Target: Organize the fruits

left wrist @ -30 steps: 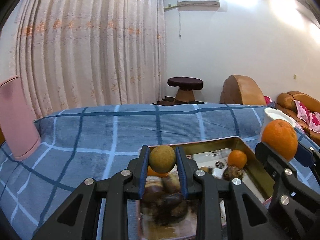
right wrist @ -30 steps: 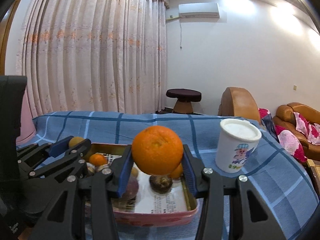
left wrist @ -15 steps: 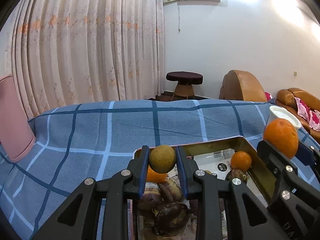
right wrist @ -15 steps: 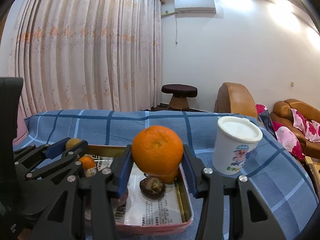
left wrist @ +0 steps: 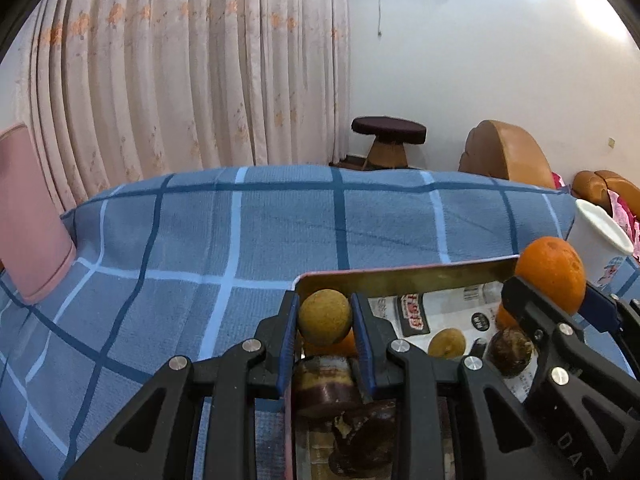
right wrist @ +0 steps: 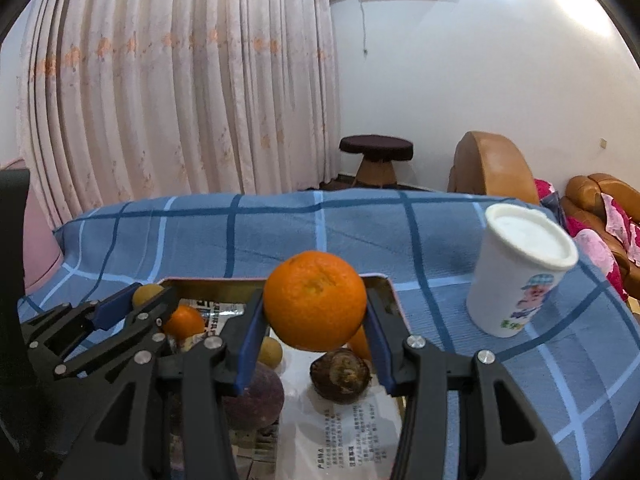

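The black left tool (left wrist: 325, 322) is hiding much of the small orange fruit (left wrist: 344, 343) behind the round tan fruit (left wrist: 324, 316); the gold metal tray (right wrist: 386, 285) is running off the bottom edge.

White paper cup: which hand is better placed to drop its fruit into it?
Right. The right gripper holds the large orange beside the white paper cup; the left gripper is farther away.

Left tool (left wrist: 325, 317) clamps brown-yellow fruit (left wrist: 324, 316) above tray (left wrist: 404, 276); right tool (left wrist: 554, 296) grips orange (left wrist: 550, 274).
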Motion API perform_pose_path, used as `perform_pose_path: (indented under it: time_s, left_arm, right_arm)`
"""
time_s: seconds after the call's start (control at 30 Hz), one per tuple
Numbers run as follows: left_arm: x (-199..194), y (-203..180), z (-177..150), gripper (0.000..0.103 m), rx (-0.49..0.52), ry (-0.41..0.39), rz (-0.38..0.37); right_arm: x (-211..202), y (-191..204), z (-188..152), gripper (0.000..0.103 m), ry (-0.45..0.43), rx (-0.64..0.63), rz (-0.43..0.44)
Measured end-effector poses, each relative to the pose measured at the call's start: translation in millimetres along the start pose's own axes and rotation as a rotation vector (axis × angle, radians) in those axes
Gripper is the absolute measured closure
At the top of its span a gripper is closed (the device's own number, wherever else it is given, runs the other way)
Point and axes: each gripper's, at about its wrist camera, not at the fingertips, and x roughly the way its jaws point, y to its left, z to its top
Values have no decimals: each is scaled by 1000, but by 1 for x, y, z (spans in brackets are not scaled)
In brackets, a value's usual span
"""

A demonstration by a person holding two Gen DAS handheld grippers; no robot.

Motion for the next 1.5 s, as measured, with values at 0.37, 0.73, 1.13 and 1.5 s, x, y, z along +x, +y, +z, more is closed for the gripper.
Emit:
perform_pose_path:
  time_s: [0.37,0.73,1.13,1.5]
  left_arm:
    - [3,7,-1,74,-23,14,-13]
    - [-13,26,-3,31,-146,16,-126]
    - [-40,9,-16,23,18,-125,-2]
    - [-62,20,-23,21,13,-205,48]
  right_arm:
    - [29,-16,-5,51,133,110,210]
    - [-14,-37,-10,18,-34,175,197]
    - [-58,-19,-9,0,-257,99,-4]
    - [-79,-8,-23,0,-358,45,-67]
